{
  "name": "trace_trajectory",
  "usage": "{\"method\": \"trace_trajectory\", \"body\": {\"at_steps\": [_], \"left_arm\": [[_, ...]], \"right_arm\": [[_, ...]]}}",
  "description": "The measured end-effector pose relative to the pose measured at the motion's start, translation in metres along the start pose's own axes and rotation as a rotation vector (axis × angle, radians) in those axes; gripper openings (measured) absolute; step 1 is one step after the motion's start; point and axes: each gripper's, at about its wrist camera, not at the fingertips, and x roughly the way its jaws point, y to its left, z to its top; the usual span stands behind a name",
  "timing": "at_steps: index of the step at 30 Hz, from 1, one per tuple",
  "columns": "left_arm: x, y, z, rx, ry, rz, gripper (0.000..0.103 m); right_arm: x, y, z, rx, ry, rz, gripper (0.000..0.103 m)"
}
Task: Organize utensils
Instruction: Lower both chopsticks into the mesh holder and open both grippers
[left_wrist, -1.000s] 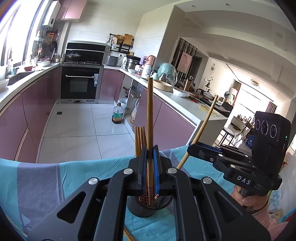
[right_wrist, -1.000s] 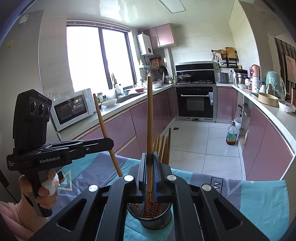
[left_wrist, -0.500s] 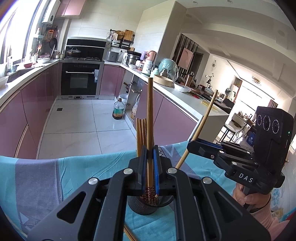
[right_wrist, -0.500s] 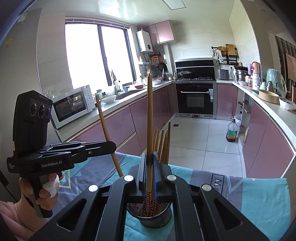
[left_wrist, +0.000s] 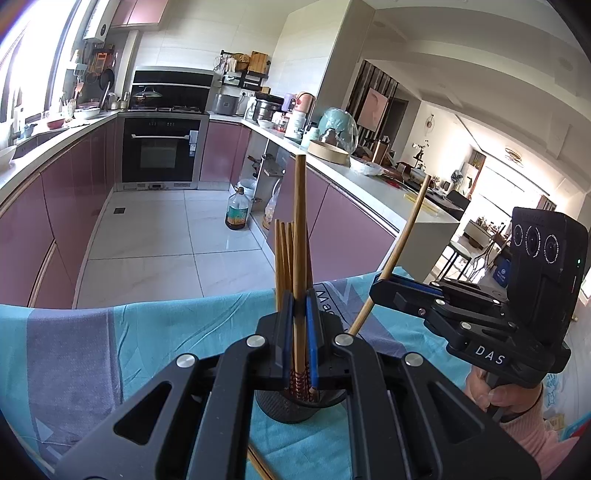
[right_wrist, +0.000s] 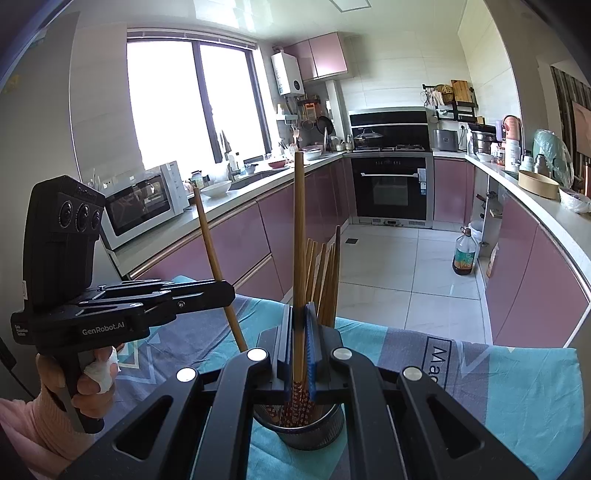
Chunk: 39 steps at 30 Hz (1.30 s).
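A dark mesh holder (left_wrist: 295, 406) stands on the blue cloth and holds several wooden chopsticks (left_wrist: 282, 254). My left gripper (left_wrist: 299, 317) is shut on one upright chopstick (left_wrist: 300, 221) whose patterned lower end is inside the holder. My right gripper (right_wrist: 299, 325) is shut on another upright chopstick (right_wrist: 299, 221), its lower end also inside the holder (right_wrist: 306, 424). Each gripper shows in the other's view: the right one (left_wrist: 380, 291) at right, the left one (right_wrist: 225, 295) at left, each holding its chopstick tilted.
A blue and grey cloth (left_wrist: 166, 332) covers the table. One loose chopstick (left_wrist: 258, 465) lies on the cloth near the front edge. Pink kitchen cabinets (right_wrist: 535, 277), an oven (right_wrist: 391, 184) and a tiled floor lie beyond the table.
Both held chopsticks have moved slightly lower into the holder. Both grippers remain shut.
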Motion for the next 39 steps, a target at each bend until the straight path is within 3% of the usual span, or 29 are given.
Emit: {"method": "trace_trajectory", "body": {"at_steps": [39], "left_arm": [[0.052,0.007,-0.011,0.013,0.083,0.031,0.007]], "right_arm": [[0.037,-0.007,-0.007,0.013,0.111,-0.020,0.005]]}}
